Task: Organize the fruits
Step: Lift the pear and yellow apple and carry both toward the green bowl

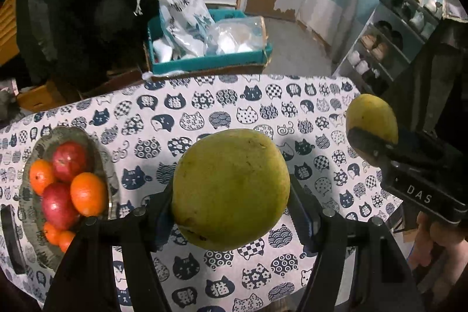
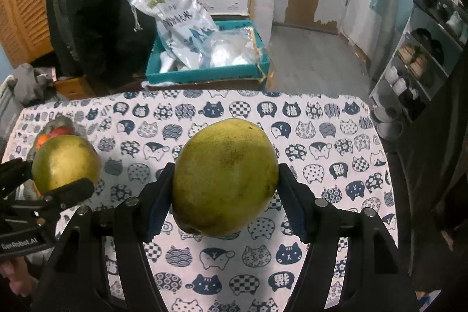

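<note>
The left hand-held gripper (image 1: 231, 195), closed on a green fruit (image 1: 231, 189), is nearer the fruit plate (image 1: 63, 132) at the worktop's left edge than the right hand-held gripper (image 2: 225, 180), which grips another green fruit (image 2: 225, 177).

Both tools loaded, held side by side above the table.
Left tool (image 1: 231, 203) clamps a green fruit (image 1: 231, 189); right tool (image 2: 225, 195) clamps another green fruit (image 2: 225, 177), fingers spread wide.

Bowl (image 1: 102, 163) partly behind left tool arm; small oranges (image 1: 58, 236) half hidden.
</note>
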{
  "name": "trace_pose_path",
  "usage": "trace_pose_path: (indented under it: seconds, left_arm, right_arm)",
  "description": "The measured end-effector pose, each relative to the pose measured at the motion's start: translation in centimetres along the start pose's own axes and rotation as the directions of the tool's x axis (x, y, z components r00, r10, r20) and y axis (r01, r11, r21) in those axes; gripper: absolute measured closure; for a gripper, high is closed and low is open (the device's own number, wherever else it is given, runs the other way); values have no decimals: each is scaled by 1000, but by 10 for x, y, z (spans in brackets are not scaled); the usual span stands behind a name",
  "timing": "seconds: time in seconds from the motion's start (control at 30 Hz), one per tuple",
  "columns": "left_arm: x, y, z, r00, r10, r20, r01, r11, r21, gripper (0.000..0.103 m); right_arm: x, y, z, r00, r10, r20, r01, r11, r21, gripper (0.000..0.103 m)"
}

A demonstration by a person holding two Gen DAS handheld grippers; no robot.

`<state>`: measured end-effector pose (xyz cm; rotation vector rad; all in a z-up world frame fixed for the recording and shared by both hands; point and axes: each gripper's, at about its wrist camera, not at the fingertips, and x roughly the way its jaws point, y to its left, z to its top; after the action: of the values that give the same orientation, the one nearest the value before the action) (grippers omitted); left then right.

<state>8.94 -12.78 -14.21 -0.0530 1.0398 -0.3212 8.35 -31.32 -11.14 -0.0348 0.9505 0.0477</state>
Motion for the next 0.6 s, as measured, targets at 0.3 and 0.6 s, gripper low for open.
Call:
trace_pose_path:
  seconds: [0.3,0.6]
  left_arm:
    - [-37,17,-3,998,20,53,-19,1000,-17,33]
    - [-71,47,-7,993,52,108,-46,997,-59,33]
  right_arm:
    - [-25,21,10,997,53,49,-52,998,-21,35]
    - [-42,60,26,989,112,91,-105,991,-78,35]
